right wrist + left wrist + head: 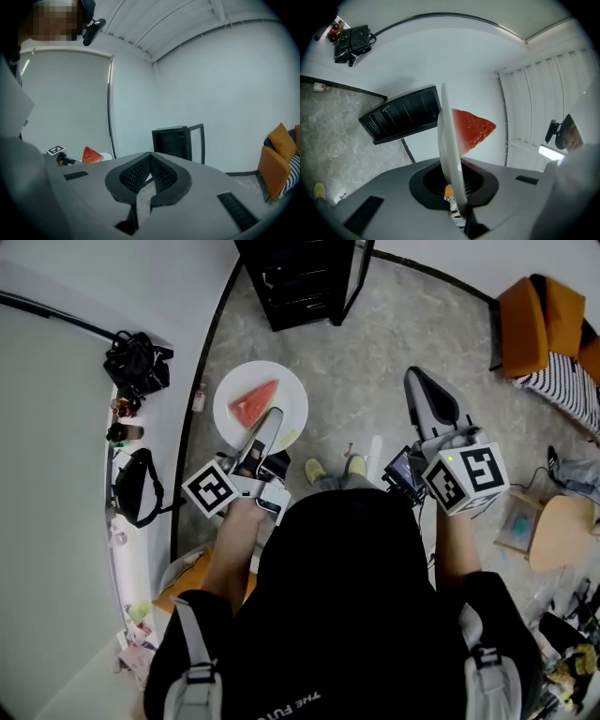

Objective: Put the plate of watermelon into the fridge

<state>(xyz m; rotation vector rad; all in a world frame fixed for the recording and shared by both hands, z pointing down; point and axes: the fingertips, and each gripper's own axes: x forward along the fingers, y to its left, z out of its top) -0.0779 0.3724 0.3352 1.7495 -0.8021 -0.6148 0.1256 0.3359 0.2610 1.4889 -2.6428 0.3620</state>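
A white plate [230,418] with a red wedge of watermelon [255,401] is held level above the floor. My left gripper [272,420] is shut on its near rim. The left gripper view has the plate [447,140] edge-on between the jaws, with the watermelon [474,129] to its right. The small black fridge [302,277] stands ahead on the floor, its door [358,276] swung open. My right gripper [420,382] hangs to the right, shut and holding nothing. In the right gripper view its tips [151,155] meet, with the fridge [176,140] beyond them.
A white counter [131,549] runs along the left, with black bags [137,362] and small items on it. At the far right are an orange seat [539,315] with a striped cloth, a wooden stool [562,532] and clutter. A grey marble floor [394,334] lies between me and the fridge.
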